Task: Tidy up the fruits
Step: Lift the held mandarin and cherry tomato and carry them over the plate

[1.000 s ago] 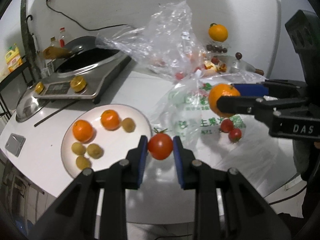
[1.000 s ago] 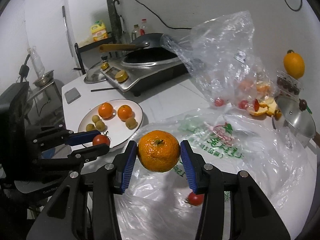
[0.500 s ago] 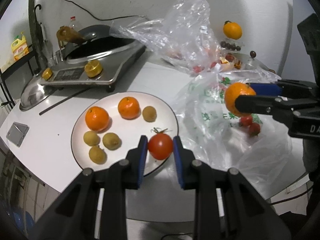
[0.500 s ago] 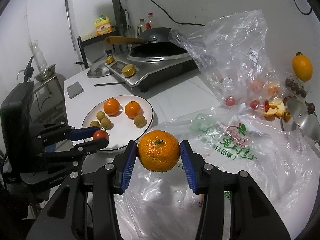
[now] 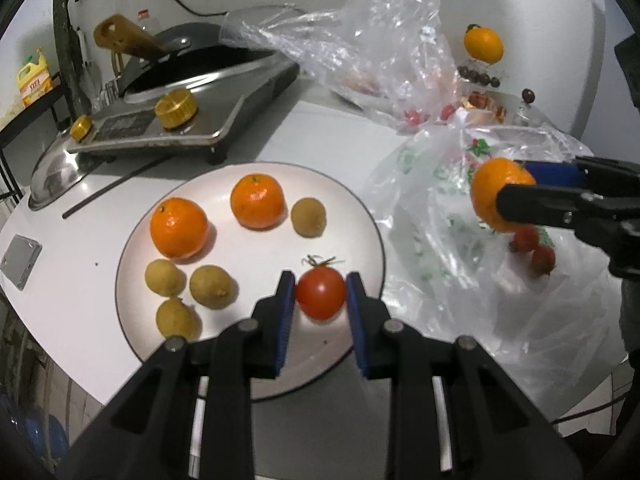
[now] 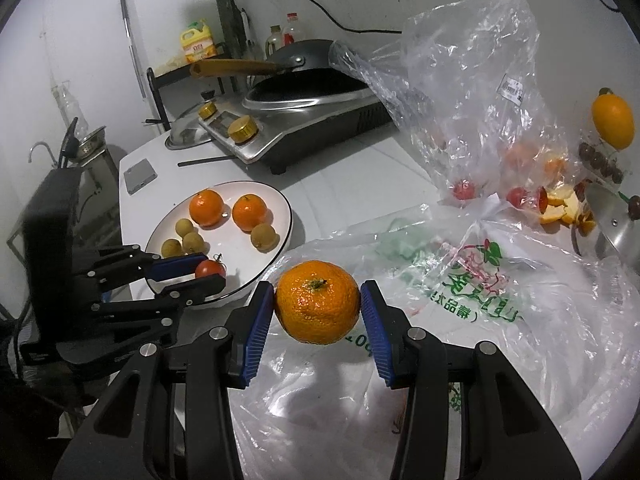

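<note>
My left gripper (image 5: pixel 320 294) is shut on a small red tomato (image 5: pixel 321 293) and hangs over the near right part of the white plate (image 5: pixel 248 252). On that plate lie two tangerines (image 5: pixel 179 227) and several small yellow-brown fruits (image 5: pixel 211 286). My right gripper (image 6: pixel 318 302) is shut on a tangerine (image 6: pixel 317 301), held above a printed plastic bag (image 6: pixel 480 280) to the right of the plate (image 6: pixel 276 204). The left gripper (image 6: pixel 208 274) with the tomato (image 6: pixel 209 269) shows at the plate's near rim in the right wrist view. Two more tomatoes (image 5: pixel 534 248) lie on the bag.
An induction cooker with a wok (image 5: pixel 188 92) stands behind the plate. A crumpled clear bag (image 6: pixel 460 92) with fruit, orange peel (image 6: pixel 560 204), a steel lid (image 6: pixel 612 224) and an orange fruit (image 6: pixel 612 120) sit at the back right. A phone (image 6: pixel 139 172) lies near the table's left edge.
My left gripper has carried the tomato left and down, from beside the plate to over its near part. The right gripper with the tangerine has drifted a little toward the plate.
</note>
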Action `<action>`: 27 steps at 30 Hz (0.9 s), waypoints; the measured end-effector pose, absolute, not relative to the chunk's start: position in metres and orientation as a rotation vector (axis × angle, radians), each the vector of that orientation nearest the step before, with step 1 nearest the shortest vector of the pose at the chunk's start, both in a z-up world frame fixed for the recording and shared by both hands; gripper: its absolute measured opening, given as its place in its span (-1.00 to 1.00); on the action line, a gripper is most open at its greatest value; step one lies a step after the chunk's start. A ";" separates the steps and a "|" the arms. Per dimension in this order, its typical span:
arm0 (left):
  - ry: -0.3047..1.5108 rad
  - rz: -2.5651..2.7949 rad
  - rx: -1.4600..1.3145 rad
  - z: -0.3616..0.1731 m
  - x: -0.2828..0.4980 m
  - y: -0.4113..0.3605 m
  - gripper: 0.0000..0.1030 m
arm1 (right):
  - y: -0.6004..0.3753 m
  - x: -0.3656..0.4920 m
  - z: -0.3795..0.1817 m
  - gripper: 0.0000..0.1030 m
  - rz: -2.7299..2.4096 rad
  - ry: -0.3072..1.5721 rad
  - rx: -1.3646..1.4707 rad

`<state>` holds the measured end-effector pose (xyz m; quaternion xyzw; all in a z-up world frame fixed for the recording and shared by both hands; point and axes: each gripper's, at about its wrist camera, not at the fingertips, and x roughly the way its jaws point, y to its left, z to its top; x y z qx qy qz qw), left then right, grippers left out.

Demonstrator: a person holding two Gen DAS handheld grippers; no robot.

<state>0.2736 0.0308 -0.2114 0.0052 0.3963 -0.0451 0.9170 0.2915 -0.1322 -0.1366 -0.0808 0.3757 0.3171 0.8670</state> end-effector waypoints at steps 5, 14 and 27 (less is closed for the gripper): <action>0.820 -0.100 -0.008 -0.215 0.280 0.031 -0.48 | -0.131 0.296 -0.139 -0.08 0.664 0.793 -0.167; 0.817 -0.114 -0.019 -0.217 0.292 0.028 -0.48 | -0.134 0.300 -0.141 -0.08 0.653 0.797 -0.162; 0.836 -0.106 -0.042 -0.220 0.298 0.033 -0.33 | -0.134 0.301 -0.141 -0.08 0.651 0.798 -0.163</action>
